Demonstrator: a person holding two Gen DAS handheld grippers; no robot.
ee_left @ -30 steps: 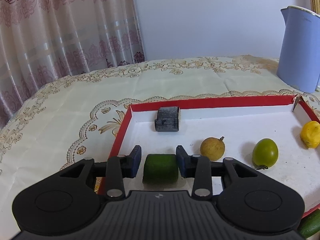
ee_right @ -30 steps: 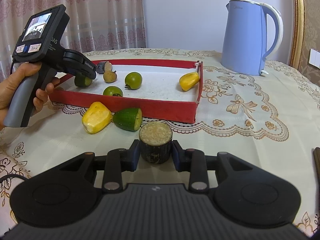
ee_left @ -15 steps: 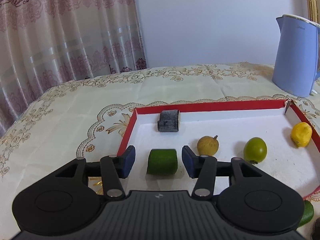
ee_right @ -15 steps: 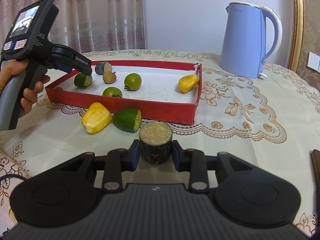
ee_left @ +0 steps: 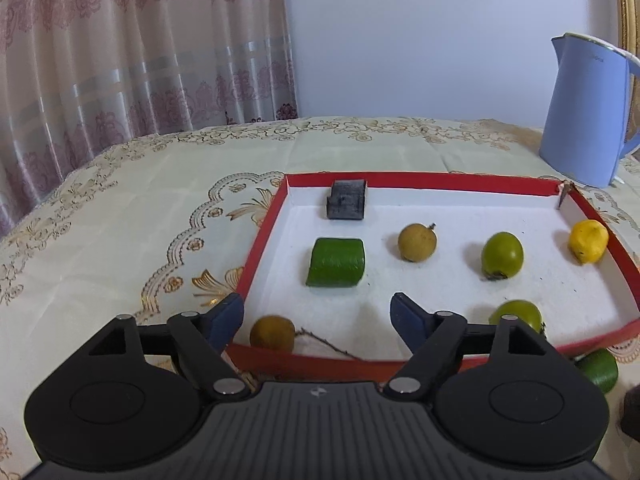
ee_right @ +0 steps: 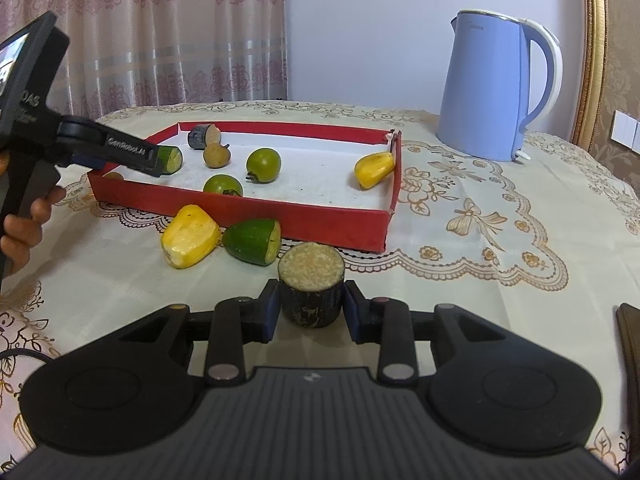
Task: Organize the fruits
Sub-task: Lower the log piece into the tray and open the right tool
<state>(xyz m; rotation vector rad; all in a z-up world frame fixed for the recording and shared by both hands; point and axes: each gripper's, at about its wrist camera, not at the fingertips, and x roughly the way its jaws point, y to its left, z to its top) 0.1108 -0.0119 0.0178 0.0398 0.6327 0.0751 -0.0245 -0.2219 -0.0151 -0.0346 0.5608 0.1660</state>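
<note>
Left gripper [ee_left: 316, 312] jaws opening, spread wide, nothing between the pads; it sits over the near-left corner of the red tray [ee_left: 440, 182]. Green cut piece [ee_left: 336, 262] lies free on the tray floor, left side, just ahead of the gripper and not touching it. Behind it, against the tray's far wall, a dark cut cylinder [ee_left: 346, 200]. To its right in the tray: brownish-yellow round fruit [ee_left: 417, 242], green round fruit [ee_left: 502, 255], yellow fruit [ee_left: 588, 241] by the right wall. Near the tray's front wall: small brown fruit [ee_left: 272, 334] and another green fruit [ee_left: 516, 314].

Right gripper [ee_right: 311, 312] clamped narrow on a dark stump with pale cut top [ee_right: 311, 290], in front of the tray on the tablecloth [ee_right: 480, 280]. Just outside the tray's front wall: yellow chunk [ee_right: 190, 236] touching green wedge [ee_right: 252, 240]. Blue kettle [ee_right: 490, 88] beyond the tray's right end.
</note>
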